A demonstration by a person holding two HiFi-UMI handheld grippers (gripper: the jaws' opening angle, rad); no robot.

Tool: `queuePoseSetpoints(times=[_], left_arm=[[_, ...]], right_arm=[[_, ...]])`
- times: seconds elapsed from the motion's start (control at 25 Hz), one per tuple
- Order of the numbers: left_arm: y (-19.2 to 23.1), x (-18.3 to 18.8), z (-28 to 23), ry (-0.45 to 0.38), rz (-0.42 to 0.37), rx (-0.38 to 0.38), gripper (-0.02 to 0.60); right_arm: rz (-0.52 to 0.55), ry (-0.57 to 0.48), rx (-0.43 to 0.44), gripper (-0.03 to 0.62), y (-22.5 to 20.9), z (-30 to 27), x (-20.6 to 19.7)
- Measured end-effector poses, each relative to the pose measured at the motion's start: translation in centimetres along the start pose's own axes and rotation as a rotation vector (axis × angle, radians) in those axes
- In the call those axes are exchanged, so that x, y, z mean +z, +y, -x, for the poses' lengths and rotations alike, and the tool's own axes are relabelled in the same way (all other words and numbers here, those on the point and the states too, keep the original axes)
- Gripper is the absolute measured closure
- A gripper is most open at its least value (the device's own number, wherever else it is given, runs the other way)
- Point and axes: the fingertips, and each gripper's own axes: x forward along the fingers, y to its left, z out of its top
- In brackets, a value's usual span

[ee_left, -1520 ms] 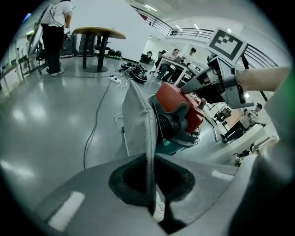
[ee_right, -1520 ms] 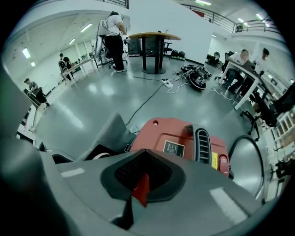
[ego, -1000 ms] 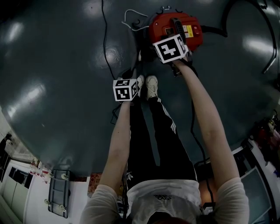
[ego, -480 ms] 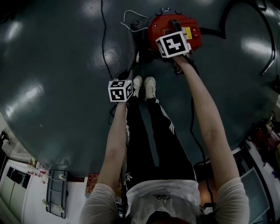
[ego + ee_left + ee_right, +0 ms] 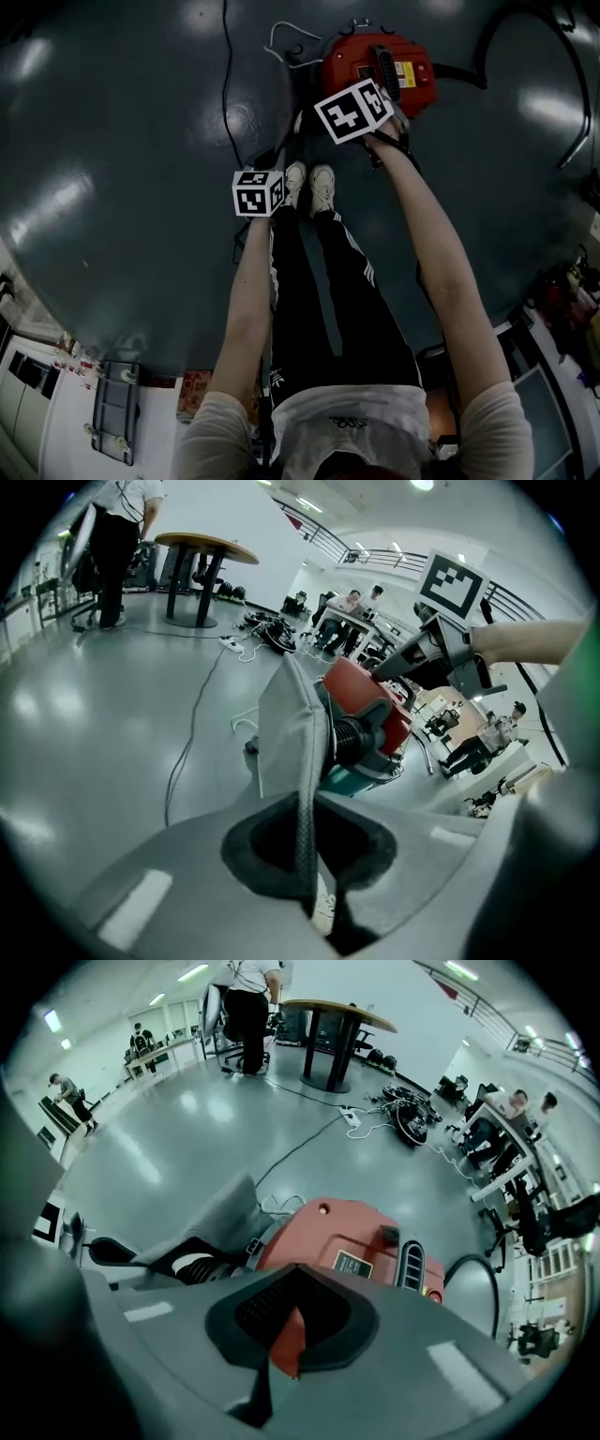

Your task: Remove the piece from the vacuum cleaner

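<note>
The red vacuum cleaner (image 5: 375,67) stands on the dark floor in front of the person's feet. Its top carries a black handle (image 5: 382,58) and a label (image 5: 351,1264). A black ribbed hose socket (image 5: 360,739) sticks out of its side above a teal base. My right gripper (image 5: 354,111) hovers over the near edge of the vacuum, jaws shut and empty; the red lid (image 5: 337,1232) fills its view. My left gripper (image 5: 260,191) hangs lower left beside the shoes, shut with nothing in it, pointing at the vacuum's side (image 5: 367,697). The right gripper (image 5: 439,651) also appears above the vacuum there.
A black hose (image 5: 483,47) curves away right of the vacuum. A thin power cord (image 5: 225,94) runs up the floor at left, and a white wire hook (image 5: 281,37) lies by the vacuum. The person's shoes (image 5: 314,183) stand just below it. A round table (image 5: 342,1016) stands further off.
The right gripper has pulled slightly back and left over the vacuum, and its marker cube has tilted. The left gripper shifted a little left a second ago and has held still since.
</note>
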Motion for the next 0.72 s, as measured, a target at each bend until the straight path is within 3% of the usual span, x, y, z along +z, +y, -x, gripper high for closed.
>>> queuePoseSetpoints(times=[0.16,0.32,0.44,0.56,0.72], left_arm=[[1.8,-0.7,0.8,-0.015,0.06,0.04,0.569],[1.9,0.4,1.0,0.009,-0.064,0.028,0.569],[3.4,0.5,2.0,-0.004,-0.018,0.079,0.569],[6.9,-1.7,5.3,-0.012,0.059,0.163,0.569],[8.1,-3.3,7.4,0.012,0.015,0.177,0.569]], right_arm=[[0.001,0.006,-0.008,0.583,0.1,-0.1,0.0],[-0.006,-0.012,-0.018,0.583,-0.6,-0.1,-0.3],[-0.04,-0.004,-0.007,0.583,-0.2,0.0,-0.2],[-0.061,-0.003,0.014,0.583,0.2,0.1,0.1],[-0.056,-0.028,-0.022,0.583,-0.4,0.0,0.0]])
